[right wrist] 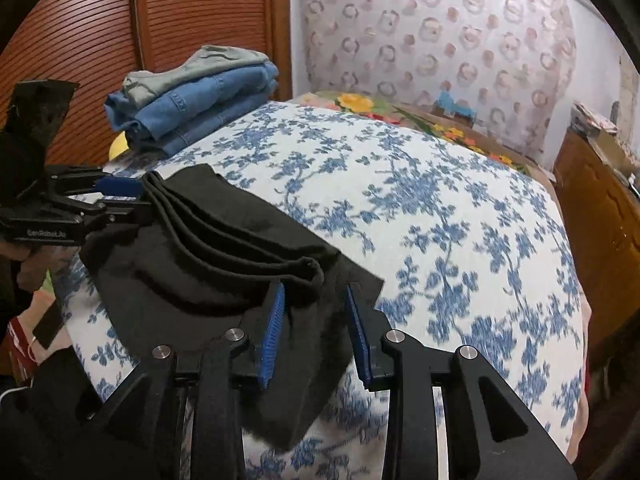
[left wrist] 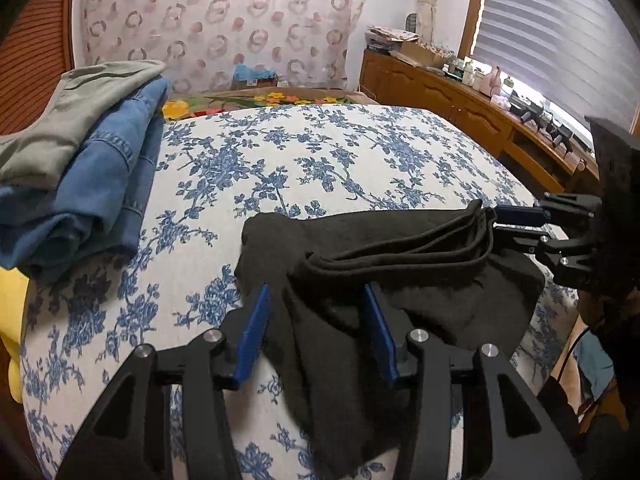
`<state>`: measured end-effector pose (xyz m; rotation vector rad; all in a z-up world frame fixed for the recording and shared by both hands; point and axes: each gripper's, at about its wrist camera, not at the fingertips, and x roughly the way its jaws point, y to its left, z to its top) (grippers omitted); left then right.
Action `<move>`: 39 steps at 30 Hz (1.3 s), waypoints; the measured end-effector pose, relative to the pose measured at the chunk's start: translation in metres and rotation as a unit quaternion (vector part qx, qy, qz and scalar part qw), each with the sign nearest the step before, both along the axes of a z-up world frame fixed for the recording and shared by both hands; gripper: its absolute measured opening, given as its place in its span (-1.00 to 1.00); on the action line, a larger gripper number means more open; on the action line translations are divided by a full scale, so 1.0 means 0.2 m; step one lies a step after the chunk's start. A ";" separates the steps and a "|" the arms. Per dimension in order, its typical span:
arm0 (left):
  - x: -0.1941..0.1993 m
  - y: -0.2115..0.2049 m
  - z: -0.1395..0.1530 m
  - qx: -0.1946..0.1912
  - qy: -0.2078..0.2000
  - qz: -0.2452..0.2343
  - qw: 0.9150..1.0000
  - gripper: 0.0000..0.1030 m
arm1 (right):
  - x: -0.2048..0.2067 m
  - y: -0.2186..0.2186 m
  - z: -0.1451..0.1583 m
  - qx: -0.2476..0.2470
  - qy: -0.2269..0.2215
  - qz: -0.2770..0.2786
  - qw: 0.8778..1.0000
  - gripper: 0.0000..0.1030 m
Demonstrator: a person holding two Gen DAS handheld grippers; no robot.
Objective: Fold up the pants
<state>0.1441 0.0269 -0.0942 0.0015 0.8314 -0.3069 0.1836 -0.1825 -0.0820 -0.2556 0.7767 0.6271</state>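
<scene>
Black pants [left wrist: 400, 280] lie folded in several layers on the blue-flowered bed cover [left wrist: 320, 160]. My left gripper [left wrist: 316, 300] is open, its blue pads on either side of the near left end of the pants, with cloth hanging down between them. My right gripper [right wrist: 314, 300] is also open, astride the other end of the black pants [right wrist: 224, 248]. In the left wrist view the right gripper [left wrist: 516, 224] reaches the pants' stacked edges from the right. In the right wrist view the left gripper [right wrist: 120, 196] meets the folded edges at the left.
A stack of folded clothes, grey-green on blue denim [left wrist: 88, 152], lies at the bed's left side, also in the right wrist view [right wrist: 192, 100]. A wooden sideboard [left wrist: 460, 100] with small items runs under the window on the right. A ribbed wooden door [right wrist: 120, 40] stands behind the stack.
</scene>
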 end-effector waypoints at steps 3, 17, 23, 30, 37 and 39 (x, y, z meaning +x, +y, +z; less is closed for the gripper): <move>0.01 -0.01 -0.01 -0.003 0.000 -0.009 1.000 -0.19 | 0.02 0.02 0.00 0.001 0.007 0.014 1.000 -0.41; 0.01 0.00 0.12 -0.031 -0.047 -0.012 0.998 -0.80 | 0.01 -0.02 0.11 0.058 -0.018 -0.004 0.998 -0.93; 0.07 -0.01 0.10 -0.024 -0.037 0.003 0.999 -0.80 | 0.08 -0.02 0.09 0.038 -0.017 -0.049 0.998 -0.93; 0.09 -0.01 0.03 -0.003 -0.017 0.016 1.000 -0.39 | 0.14 0.00 0.01 0.019 0.005 -0.064 0.998 -0.93; 0.05 0.02 0.02 -0.012 -0.008 0.005 1.000 0.08 | 0.10 -0.05 0.05 0.039 -0.003 -0.068 0.997 -0.89; 0.03 0.01 0.01 -0.012 -0.006 0.005 1.000 0.15 | 0.08 -0.05 0.06 0.037 -0.008 -0.068 0.997 -0.87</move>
